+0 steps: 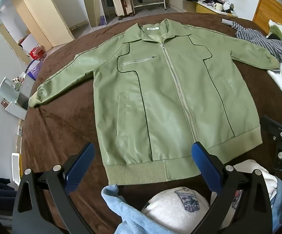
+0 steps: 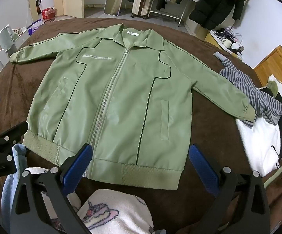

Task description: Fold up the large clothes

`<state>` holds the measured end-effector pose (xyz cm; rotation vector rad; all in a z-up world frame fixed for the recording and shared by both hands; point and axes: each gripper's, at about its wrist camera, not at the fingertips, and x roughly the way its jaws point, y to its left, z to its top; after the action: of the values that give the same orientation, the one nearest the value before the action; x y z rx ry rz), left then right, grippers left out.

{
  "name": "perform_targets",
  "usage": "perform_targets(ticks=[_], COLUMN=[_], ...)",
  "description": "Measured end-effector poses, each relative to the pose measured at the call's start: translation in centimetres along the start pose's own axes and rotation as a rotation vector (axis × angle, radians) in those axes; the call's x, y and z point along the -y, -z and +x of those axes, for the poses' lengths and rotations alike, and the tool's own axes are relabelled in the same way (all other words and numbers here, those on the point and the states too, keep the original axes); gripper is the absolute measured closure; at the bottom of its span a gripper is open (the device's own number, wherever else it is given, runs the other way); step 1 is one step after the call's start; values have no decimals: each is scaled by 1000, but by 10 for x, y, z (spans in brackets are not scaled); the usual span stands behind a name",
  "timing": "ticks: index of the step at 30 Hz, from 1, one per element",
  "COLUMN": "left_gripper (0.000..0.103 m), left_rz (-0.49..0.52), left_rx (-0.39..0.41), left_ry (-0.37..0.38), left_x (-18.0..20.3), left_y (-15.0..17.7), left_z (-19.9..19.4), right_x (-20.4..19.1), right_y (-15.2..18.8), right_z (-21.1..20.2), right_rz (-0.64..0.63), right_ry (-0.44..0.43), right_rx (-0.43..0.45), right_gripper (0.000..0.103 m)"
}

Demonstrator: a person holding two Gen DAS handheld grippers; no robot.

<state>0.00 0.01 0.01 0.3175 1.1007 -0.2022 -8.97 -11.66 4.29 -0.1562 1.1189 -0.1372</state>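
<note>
A large green zip-up jacket (image 1: 160,89) (image 2: 113,97) lies flat and face up on the brown bedspread (image 1: 62,120) (image 2: 211,117), zipped, with both sleeves spread out to the sides and the collar at the far end. My left gripper (image 1: 144,154) hovers open above the ribbed hem, left of the zipper, with nothing between its blue pads. My right gripper (image 2: 141,154) hangs open over the hem's right half, also holding nothing. The right gripper's black body (image 1: 281,142) shows at the right edge of the left wrist view.
A grey striped garment (image 2: 258,91) and white and black clothes (image 2: 262,142) are piled at the bed's right side by the right cuff. White and light-blue fleece (image 1: 172,204) lies at the near edge. A clothes rack (image 2: 166,0), suitcase and wardrobe stand beyond the bed.
</note>
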Motion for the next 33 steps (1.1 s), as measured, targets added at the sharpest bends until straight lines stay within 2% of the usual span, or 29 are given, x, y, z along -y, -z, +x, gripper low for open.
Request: perform_targets(ticks=[33], left_gripper=[6], left_rz=[-8], left_rx=[3], left_ry=[10], left_x=[-1], left_y=[0], left_z=[-2], right_x=[-1], right_y=[1], right_z=[-1], right_rz=[0], right_ry=[5], right_rx=[7], right_gripper=[6])
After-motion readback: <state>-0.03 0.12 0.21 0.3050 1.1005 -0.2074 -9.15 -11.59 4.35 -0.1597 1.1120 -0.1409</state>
